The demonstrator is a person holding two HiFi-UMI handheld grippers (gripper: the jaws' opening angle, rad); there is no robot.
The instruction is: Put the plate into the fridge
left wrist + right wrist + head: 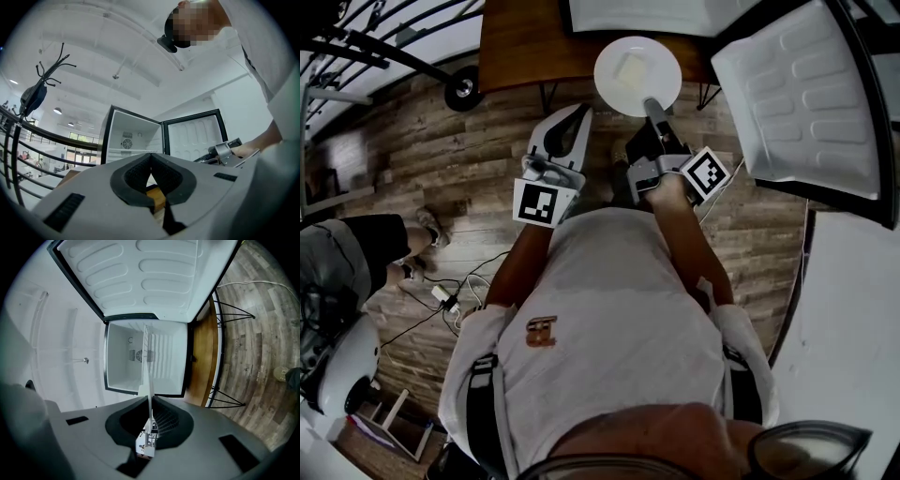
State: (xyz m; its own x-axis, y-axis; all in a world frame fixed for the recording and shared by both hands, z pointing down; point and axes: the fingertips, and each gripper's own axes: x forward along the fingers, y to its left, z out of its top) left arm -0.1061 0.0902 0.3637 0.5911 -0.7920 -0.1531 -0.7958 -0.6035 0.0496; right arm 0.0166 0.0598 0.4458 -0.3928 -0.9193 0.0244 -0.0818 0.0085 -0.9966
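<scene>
The right gripper (652, 105) is pinching the white plate (637, 73) by its near rim, holding it before the open fridge (145, 364). It is worth keeping the plate level and the grip firm, clear of the door (797, 103) at the right. The left gripper (577, 114) is hanging pressed together, empty.

Pale T-shirt (609, 300), dark shoulder straps (485, 412); the left gripper (579, 112) and right gripper (654, 106) carry black-and-white marker cubes (536, 203).

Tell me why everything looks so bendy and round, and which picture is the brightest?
Head view: the wide lens curves the floor planks, and the picture is dim overall, with only the plate glowing white. Left gripper view: this is the brightest, with the ceiling washed out and the corners black and rounded. Right gripper view: this one is clear, the fridge has bowed edges, and its inside is glaringly white.
</scene>
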